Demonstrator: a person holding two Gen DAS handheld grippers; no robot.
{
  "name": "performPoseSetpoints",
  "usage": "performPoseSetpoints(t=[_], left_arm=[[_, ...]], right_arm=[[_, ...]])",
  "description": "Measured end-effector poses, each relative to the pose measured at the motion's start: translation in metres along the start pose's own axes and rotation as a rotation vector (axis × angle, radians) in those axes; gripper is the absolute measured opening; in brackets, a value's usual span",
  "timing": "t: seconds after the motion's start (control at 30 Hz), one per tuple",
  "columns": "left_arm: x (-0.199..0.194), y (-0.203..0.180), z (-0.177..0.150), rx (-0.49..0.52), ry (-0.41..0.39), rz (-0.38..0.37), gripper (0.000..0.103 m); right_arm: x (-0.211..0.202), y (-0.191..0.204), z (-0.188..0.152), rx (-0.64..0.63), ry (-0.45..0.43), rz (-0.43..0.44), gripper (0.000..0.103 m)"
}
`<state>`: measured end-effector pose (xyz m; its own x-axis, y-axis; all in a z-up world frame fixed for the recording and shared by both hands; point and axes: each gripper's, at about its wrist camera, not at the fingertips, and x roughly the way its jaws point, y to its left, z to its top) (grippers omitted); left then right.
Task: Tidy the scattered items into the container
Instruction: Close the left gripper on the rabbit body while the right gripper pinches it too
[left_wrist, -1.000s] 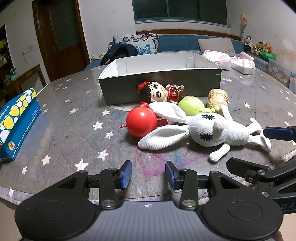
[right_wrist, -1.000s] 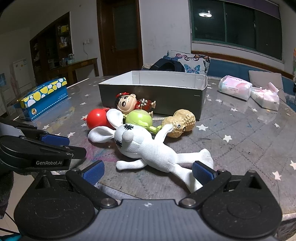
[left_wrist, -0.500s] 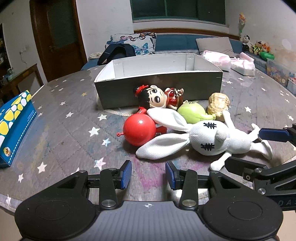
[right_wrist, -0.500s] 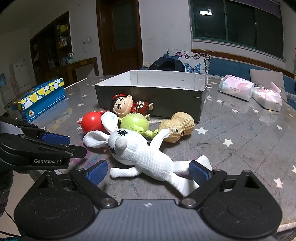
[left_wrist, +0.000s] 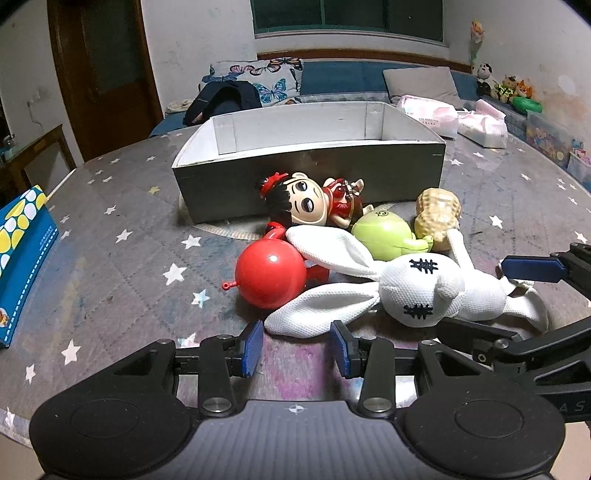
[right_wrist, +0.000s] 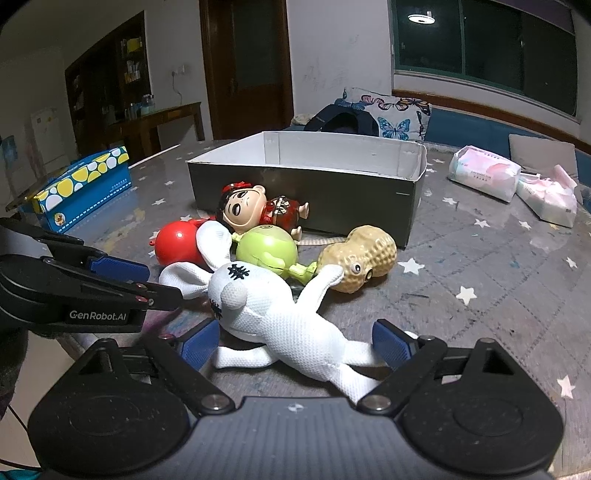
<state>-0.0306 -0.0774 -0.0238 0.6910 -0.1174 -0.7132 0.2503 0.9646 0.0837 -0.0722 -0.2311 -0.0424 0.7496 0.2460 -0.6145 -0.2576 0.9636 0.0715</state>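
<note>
The right tool (right_wrist: 293, 347) is spread wide, its blue pads on either side of the white plush rabbit (right_wrist: 280, 314), which lies on its side on the star-patterned tabletop (right_wrist: 480, 266). Whether the pads touch the rabbit's body cannot be told; the tool's frame hides one of the rabbit's legs and part of its lower body. The left tool (left_wrist: 297, 349) has a moderate gap between its pads and holds nothing; the tip of one rabbit ear lies just ahead of that gap.

The other toys crowd against the near wall of the open grey box (left_wrist: 310, 177). The red ball toy (left_wrist: 271, 277) is partly covered by a rabbit ear. The big-headed doll (left_wrist: 306, 203) lies touching the box wall, its feet hidden behind the green round toy (left_wrist: 384, 234). The peanut figure (left_wrist: 437, 216) sits beside the green toy, with a rabbit arm across its front. The near wall conceals the box floor, so its contents cannot be made out.

A blue tissue box (left_wrist: 22, 254) is cut off at the left edge. Pink tissue packs (right_wrist: 484, 177) lie well beyond the box.
</note>
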Motion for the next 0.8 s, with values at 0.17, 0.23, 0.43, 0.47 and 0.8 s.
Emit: performPoseSetpoints(t=[0.17,0.23,0.43,0.47,0.8], left_arm=[[0.003,-0.001,0.003,0.013,0.008,-0.009,0.042],[0.004,-0.001,0.004,0.022,0.01,-0.011,0.042],[0.003,-0.003,0.006,0.06,0.005,-0.035,0.042],[0.003,-0.003,0.006,0.068,0.004,-0.04,0.042],[0.008,-0.005,0.015,0.149,0.006,-0.114,0.042]], right_arm=[[0.005,0.0,0.003,-0.004,0.015,0.009,0.088],[0.008,0.0,0.003,-0.006,0.025,0.011,0.086],[0.011,0.0,0.006,-0.029,0.044,0.025,0.084],[0.012,0.0,0.006,-0.034,0.046,0.027,0.083],[0.015,-0.001,0.01,-0.061,0.07,0.077,0.067]])
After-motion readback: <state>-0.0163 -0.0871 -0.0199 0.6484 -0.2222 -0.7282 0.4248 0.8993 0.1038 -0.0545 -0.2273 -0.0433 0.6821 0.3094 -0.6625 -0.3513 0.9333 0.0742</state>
